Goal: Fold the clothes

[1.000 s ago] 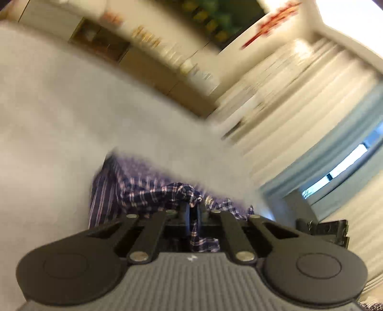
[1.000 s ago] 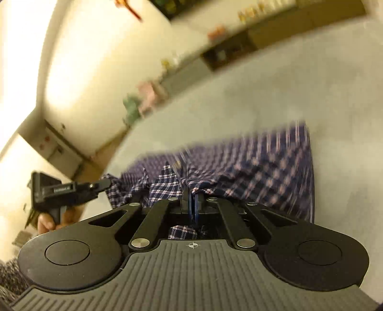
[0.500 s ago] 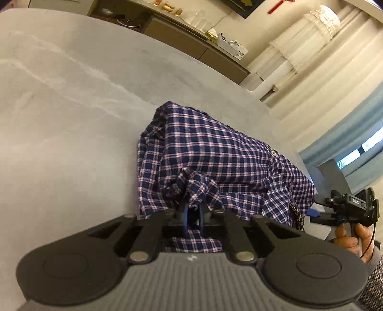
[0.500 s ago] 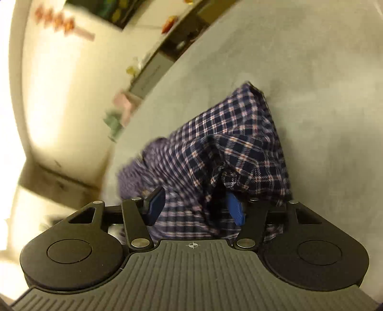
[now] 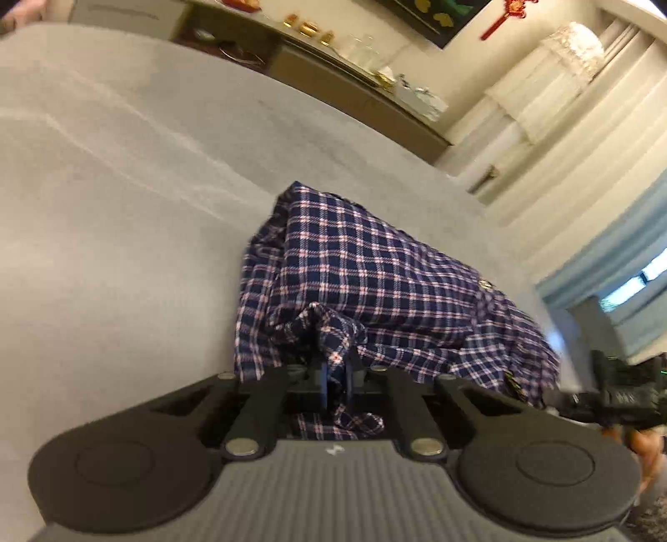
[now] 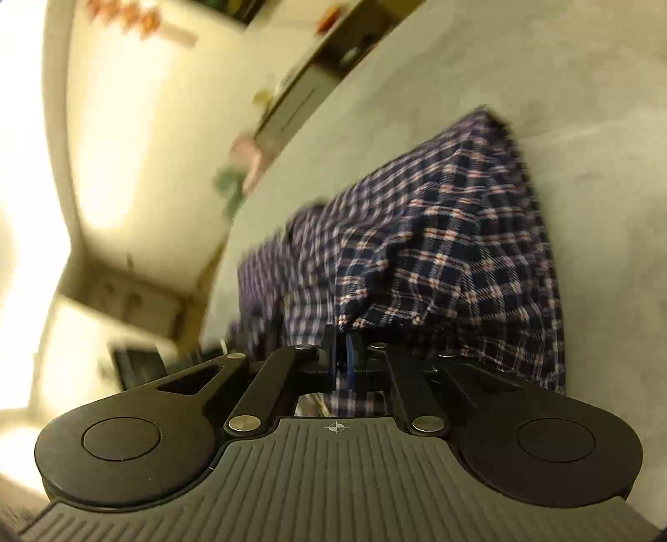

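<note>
Grey tabletop (image 5: 125, 175) wide, pale streaks across. Long low sideboard (image 5: 358, 96) beyond far edge, small golden items and glassware on top. Red hanging ornament (image 5: 506, 18) on wall. White curtains (image 5: 554, 125) at right.

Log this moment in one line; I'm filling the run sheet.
step: folding | shirt: bunched on table | left gripper: shut on shirt | right gripper: shut on shirt

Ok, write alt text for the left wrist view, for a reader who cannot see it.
The left gripper, black with blue pads, is shut on a bunched fold of a navy, red and white checked shirt lying in a heap on a pale grey table. At the right edge, a hand holds the other black gripper by the shirt's far side.
</note>
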